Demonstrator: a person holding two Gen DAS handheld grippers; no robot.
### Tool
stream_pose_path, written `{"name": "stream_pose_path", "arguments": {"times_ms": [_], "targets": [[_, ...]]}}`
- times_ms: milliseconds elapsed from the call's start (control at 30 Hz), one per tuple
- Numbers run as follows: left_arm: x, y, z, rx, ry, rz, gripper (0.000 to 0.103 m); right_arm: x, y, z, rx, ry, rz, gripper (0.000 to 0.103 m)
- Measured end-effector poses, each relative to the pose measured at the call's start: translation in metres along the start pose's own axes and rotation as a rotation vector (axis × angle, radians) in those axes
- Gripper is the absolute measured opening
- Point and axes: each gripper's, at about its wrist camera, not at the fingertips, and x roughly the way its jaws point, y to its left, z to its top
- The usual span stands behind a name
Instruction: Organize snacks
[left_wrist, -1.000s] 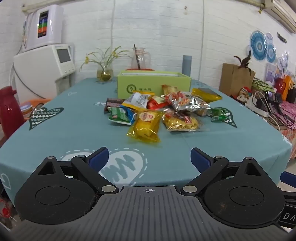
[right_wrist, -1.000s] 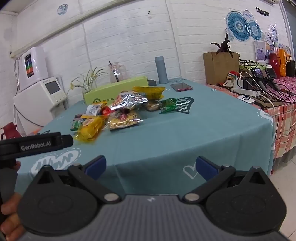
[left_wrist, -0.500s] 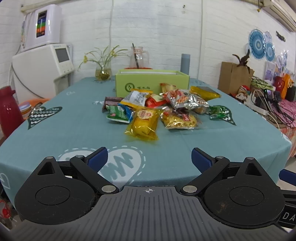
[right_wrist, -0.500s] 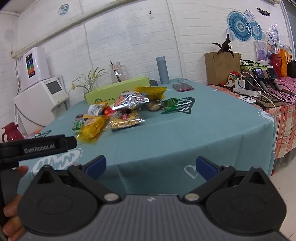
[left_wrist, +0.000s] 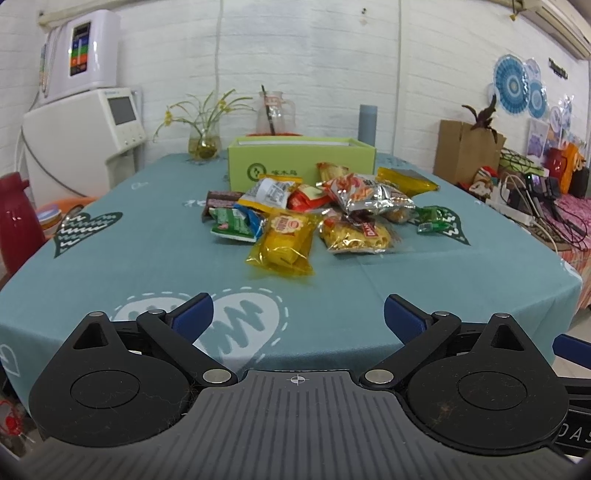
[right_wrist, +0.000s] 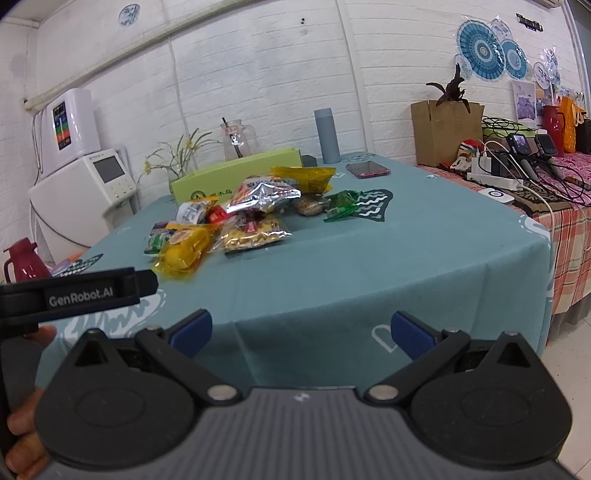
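A pile of snack packets (left_wrist: 314, 214) lies mid-table on the teal tablecloth (left_wrist: 147, 266); it also shows in the right wrist view (right_wrist: 240, 218). A yellow packet (left_wrist: 284, 243) lies nearest me. A green open box (left_wrist: 299, 162) stands just behind the pile, seen too in the right wrist view (right_wrist: 236, 177). My left gripper (left_wrist: 297, 317) is open and empty, above the table's near edge. My right gripper (right_wrist: 301, 330) is open and empty, off the table's front right corner. The left gripper's body (right_wrist: 74, 291) shows at the left of the right wrist view.
A flower vase (left_wrist: 202, 142), a glass jug (left_wrist: 273, 118) and a grey bottle (right_wrist: 327, 136) stand at the table's far edge. A phone (right_wrist: 367, 169) lies far right. A red flask (left_wrist: 16, 225) stands left. A side table with cables (right_wrist: 524, 177) is right.
Both grippers have moved slightly closer to the table; the pile looks a little nearer. Both stay open. No snack has moved.
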Motion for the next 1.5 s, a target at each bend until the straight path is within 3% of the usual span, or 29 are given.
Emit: {"name": "stream_pose_path", "arguments": {"times_ms": [500,833,1033,1200,1333,1500], "targets": [[0.010,-0.003,0.002,0.016,0.020,-0.042,0.086,-0.002,-0.005,0.000,0.012,-0.017,0.016,0.102],[0.049,-0.009,0.019,0.021,0.093,-0.069,0.088,-0.002,-0.012,0.006,-0.047,-0.074,0.011,0.102],[0.066,0.030,0.039,-0.056,0.137,-0.146,0.088,0.048,0.000,0.024,-0.081,0.011,0.071,0.102],[0.085,0.067,0.055,-0.084,0.169,-0.105,0.088,0.113,0.028,0.041,-0.200,0.080,0.108,0.102],[0.103,0.079,0.071,-0.102,0.199,-0.184,0.089,0.153,0.036,0.046,-0.246,0.149,0.108,0.102],[0.136,0.082,0.084,-0.094,0.269,-0.238,0.087,0.167,0.026,0.050,-0.267,0.130,0.115,0.102]]}}
